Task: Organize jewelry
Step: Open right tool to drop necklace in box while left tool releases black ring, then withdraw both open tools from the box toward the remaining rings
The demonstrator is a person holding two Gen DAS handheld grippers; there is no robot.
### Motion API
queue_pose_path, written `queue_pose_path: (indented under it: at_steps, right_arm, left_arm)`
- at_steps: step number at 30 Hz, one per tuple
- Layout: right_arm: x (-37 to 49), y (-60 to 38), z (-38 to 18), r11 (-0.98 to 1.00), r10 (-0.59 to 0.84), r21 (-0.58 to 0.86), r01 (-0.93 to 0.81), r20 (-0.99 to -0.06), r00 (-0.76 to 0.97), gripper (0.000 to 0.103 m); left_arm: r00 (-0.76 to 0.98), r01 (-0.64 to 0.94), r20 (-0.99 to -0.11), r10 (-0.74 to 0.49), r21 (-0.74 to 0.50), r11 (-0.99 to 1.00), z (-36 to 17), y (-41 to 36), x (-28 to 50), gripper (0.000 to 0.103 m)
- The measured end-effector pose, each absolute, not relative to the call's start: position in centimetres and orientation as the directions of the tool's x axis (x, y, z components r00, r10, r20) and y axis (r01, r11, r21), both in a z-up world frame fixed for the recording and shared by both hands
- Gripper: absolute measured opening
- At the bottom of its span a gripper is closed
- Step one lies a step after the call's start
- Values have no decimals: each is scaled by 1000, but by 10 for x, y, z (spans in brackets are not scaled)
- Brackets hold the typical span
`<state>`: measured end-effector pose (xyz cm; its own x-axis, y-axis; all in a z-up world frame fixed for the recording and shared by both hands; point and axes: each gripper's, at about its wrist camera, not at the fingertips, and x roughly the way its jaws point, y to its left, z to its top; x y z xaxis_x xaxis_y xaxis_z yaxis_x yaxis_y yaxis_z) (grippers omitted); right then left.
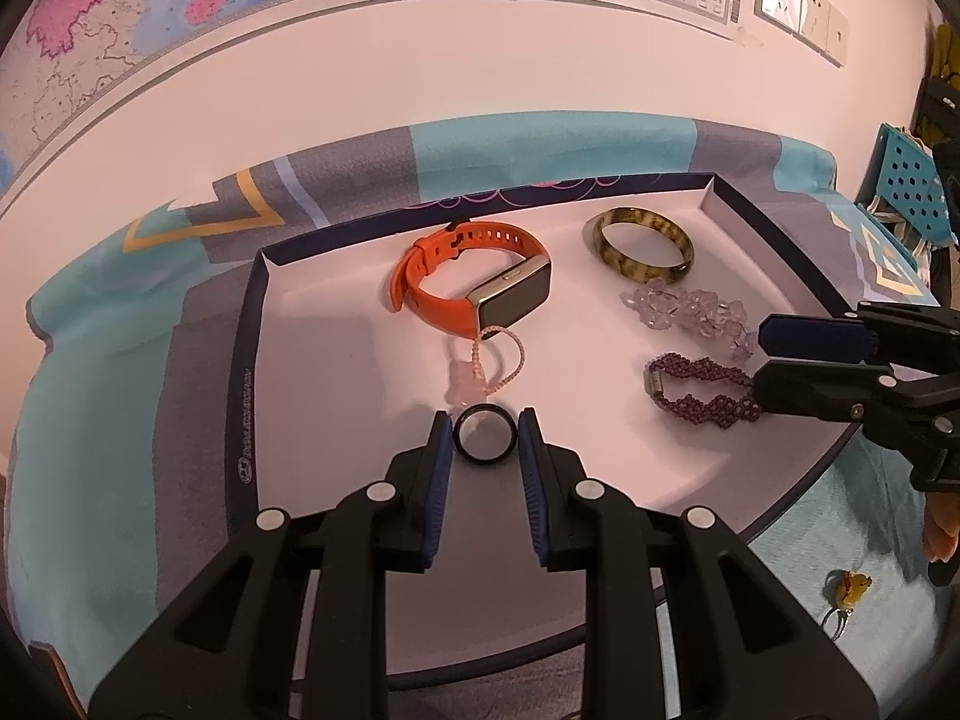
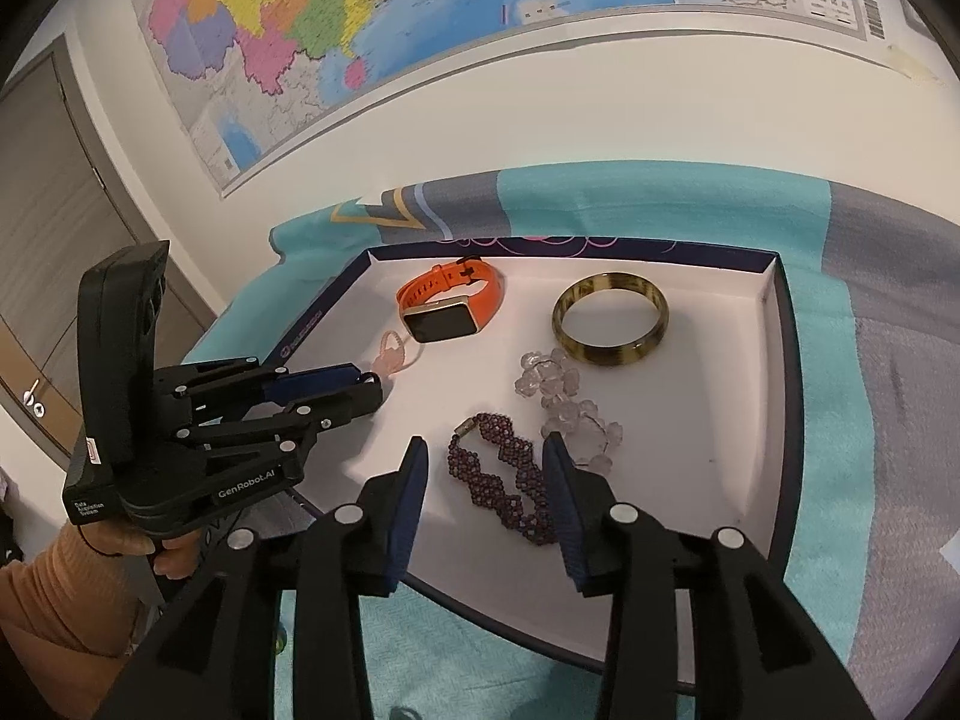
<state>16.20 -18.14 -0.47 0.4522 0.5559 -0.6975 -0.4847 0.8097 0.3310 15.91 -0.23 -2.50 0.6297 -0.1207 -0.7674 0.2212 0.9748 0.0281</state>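
The shallow white tray (image 1: 336,360) with a dark blue rim sits on a teal and grey patterned cloth (image 1: 90,420), and everything below is placed against that tray. Its left rim carries a small white logo and a line of print too small to read. Inside it, at the near edge, the left gripper (image 1: 485,429) has its blue-padded fingers around a black ring (image 1: 485,433); the pads stand just beside the ring on either side, and whether they actually press it cannot be told. Just beyond the ring lies a pink beaded bracelet (image 1: 489,363), touching the orange smartwatch (image 1: 474,282) at the tray's middle back. In the far right part rests a mottled green-brown bangle (image 1: 645,243), with a clear crystal bracelet (image 1: 690,309) just in front of it. A purple beaded bracelet (image 2: 501,477) lies toward the tray's near right, between the released, spread fingers of the right gripper (image 2: 485,459), which do not touch it. The left gripper's black body reads "GenRobot.AI" and "Data Acquisition System" in the right wrist view. A coloured wall map (image 2: 420,18) hangs behind the tray; its lettering is illegible
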Motion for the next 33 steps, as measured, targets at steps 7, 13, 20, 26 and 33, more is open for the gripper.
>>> queue_pose_path:
  at_steps: [7,13,20,26,33]
  right_arm:
    - [161,-185,-2,820,545,326,-471,-695,469,56]
    - [151,-185,5,831,525,287,-477,-688,500,75]
    - [121,-187,21,815,534,237,-529,-662,526,88]
    - [93,-194,25,810,527,203,-550,-662,532,88]
    - [66,-200,9,821,499,193,-538,-702,509,87]
  left_arm:
    - [641,208,-758,-120,21,978,-23,0,158,42]
    - [680,203,-724,-114,37,979,-10,1,145,64]
    - [748,191,-652,-125,32,981,16,13,108,84]
    - [765,195,-630,-132,31,980,21,27,74,84]
    - [743,214,-651,-157,10,977,8,35,42,77]
